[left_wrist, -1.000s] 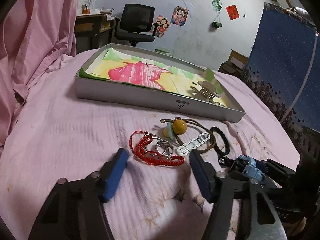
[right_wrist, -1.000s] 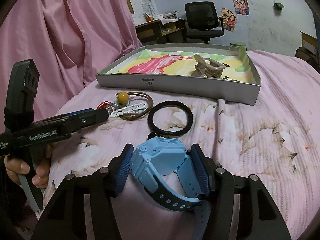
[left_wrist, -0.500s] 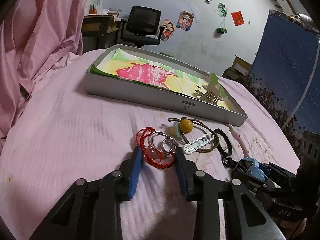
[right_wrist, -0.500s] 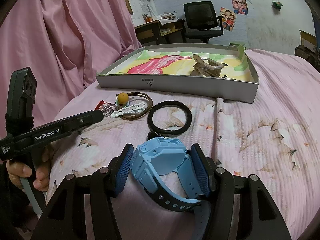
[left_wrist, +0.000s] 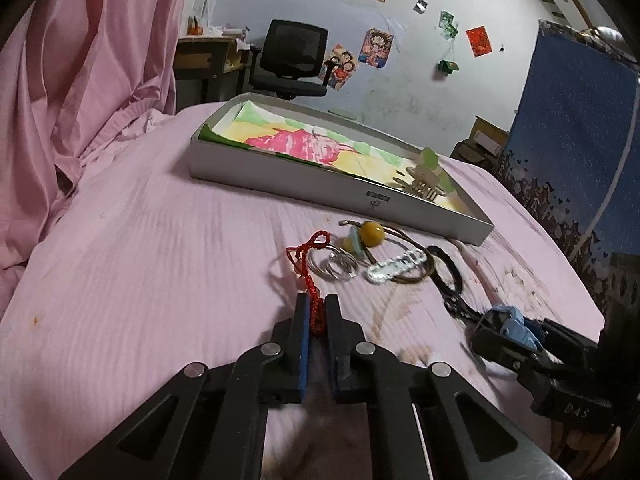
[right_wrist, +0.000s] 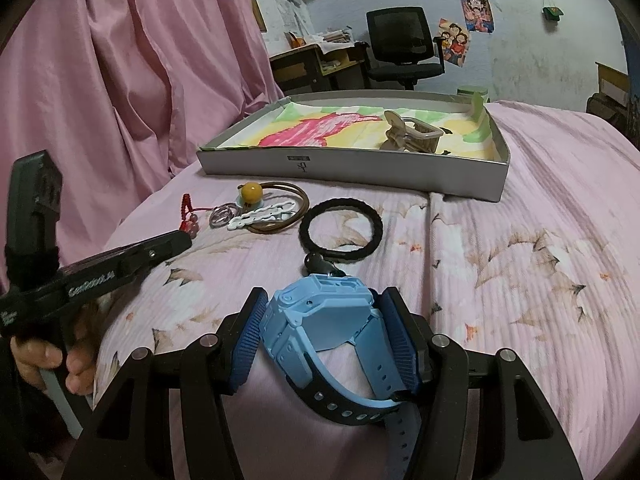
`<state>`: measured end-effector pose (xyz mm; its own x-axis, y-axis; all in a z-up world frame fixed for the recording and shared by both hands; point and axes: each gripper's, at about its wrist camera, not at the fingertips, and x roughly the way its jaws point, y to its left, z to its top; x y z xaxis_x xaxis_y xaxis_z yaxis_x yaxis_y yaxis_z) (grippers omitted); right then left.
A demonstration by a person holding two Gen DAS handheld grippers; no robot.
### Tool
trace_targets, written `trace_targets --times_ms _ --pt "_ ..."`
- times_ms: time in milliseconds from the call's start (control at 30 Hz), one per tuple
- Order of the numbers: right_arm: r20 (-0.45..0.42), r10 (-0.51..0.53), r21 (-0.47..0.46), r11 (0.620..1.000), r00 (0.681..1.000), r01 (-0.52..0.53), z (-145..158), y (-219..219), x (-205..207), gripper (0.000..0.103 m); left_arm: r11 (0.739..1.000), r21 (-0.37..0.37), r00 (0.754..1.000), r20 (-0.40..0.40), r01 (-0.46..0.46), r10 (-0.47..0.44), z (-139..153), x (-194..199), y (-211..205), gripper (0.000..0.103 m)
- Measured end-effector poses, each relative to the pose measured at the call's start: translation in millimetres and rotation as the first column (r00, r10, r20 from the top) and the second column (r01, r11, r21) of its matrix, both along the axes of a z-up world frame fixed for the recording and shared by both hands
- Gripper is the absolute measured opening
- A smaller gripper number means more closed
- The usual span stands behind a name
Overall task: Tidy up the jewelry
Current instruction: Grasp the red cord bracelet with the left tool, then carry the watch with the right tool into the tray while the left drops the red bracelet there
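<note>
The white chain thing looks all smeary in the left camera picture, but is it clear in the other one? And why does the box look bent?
In the left wrist view the white chain is streaked with motion blur; in the right wrist view it is sharp. The box bows because the fisheye lens curves straight edges, and both views darken at the corners.

My left wrist camera sits low over the pink bedspread (left_wrist: 140,280), looking forward along its fingers toward the grey tray (left_wrist: 304,184), close to the jewelry lying in front of that tray. My right wrist camera looks at the same tray (right_wrist: 360,168) from further to the tray's right and slightly further back. Both views share the tray, the jewelry before it and the office chair (left_wrist: 294,60) beyond it.
</note>
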<state>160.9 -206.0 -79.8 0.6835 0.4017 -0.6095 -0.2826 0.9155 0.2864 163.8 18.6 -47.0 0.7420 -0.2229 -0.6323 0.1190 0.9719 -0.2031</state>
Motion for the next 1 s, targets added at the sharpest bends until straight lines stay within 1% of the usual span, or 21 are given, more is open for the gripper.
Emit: trace_targets --times_ms 67,200,333,500,667,767,900,1000 --pt "0.011 -0.004 -0.003 1.000 1.000 0.004 2 -1 -3 0.053 1.000 0.012 1.000 0.022 0.010 -0.011 3 -10 -4 0.007" --pt "0.086 -0.033 0.006 0.999 0.996 0.032 12 -4 -16 0.053 0.999 0.046 0.996 0.085 0.028 -0.032 10 -30 -14 0.007" --pt "0.159 -0.052 0.029 0.998 0.986 0.048 24 -10 -24 0.053 0.998 0.048 0.984 0.173 0.026 -0.034 24 -47 -20 0.007" --pt "0.244 -0.093 0.079 0.994 0.965 0.076 41 -20 -25 0.053 0.998 0.055 0.964 0.264 0.011 -0.025 44 -53 -26 0.007" --pt "0.301 -0.112 0.101 0.991 0.947 0.085 58 -24 -14 0.053 0.997 0.081 0.938 0.345 -0.003 -0.025 64 -42 -39 0.007" --pt "0.347 -0.120 0.102 0.991 0.930 0.090 70 -25 -3 0.053 0.996 0.085 0.926 0.377 -0.009 -0.024 72 -29 -45 0.007" --pt "0.396 -0.141 0.126 0.987 0.907 0.098 87 -29 27 0.053 0.996 0.083 0.913 0.407 -0.025 -0.011 81 -8 -46 0.007" --pt "0.426 -0.146 0.123 0.987 0.893 0.103 95 -33 45 0.053 0.997 0.074 0.907 0.420 -0.037 0.003 85 12 -45 0.007"
